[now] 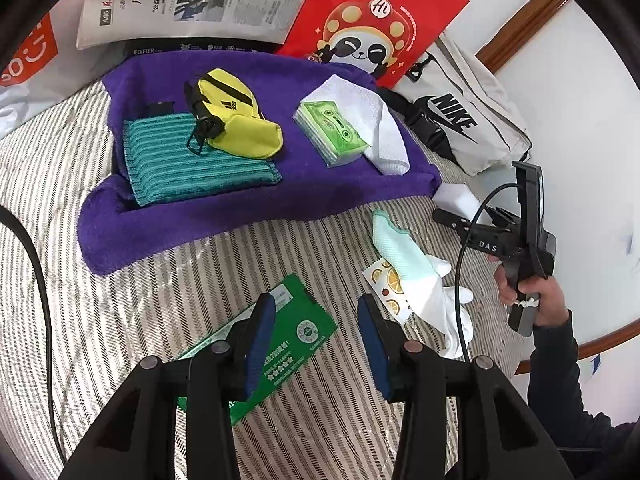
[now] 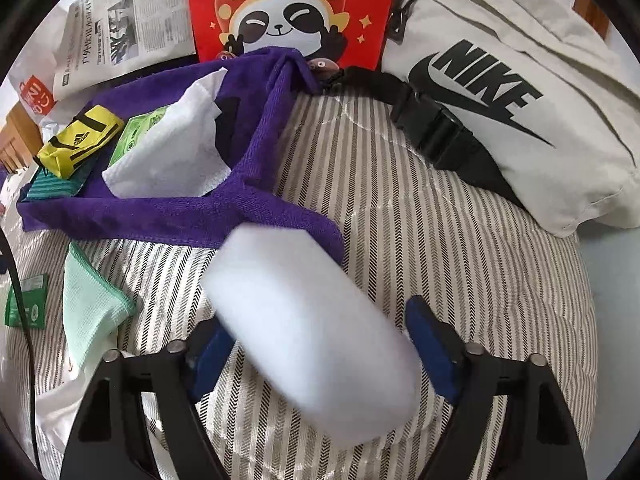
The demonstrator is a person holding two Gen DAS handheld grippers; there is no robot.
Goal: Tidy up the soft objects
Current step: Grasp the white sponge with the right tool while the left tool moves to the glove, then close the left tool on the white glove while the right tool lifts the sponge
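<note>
A striped bed cover (image 1: 168, 312) lies under everything. On it sits a purple towel (image 1: 248, 200), and this towel is the landmark.

On top of the purple towel lie a teal striped cloth (image 1: 180, 164), a yellow pouch (image 1: 236, 120), a green tissue pack (image 1: 332, 128) and a white paper towel (image 1: 380, 136). Behind the towel stand a red panda bag (image 1: 376, 12) and a newspaper (image 1: 180, 0). To the right of the towel lies a white Nike bag (image 2: 520, 92) with a black buckle (image 2: 436, 128).

In front of the towel lie a green packet (image 1: 296, 320), a mint cloth (image 1: 396, 248), a white glove (image 1: 448, 304) and a small lemon-print packet (image 1: 384, 280).

The left gripper (image 1: 316, 340) hovers above the green packet with its fingers partly apart and nothing between them.

The right gripper (image 2: 316, 352) holds a white sponge block (image 2: 304, 320) between its blue pads (image 2: 432, 352), just at the towel's near right corner. The sponge looks blurred. It hides part of the bed cover and the towel's edge. A hand (image 1: 532, 292) grips the right gripper's handle.
</note>
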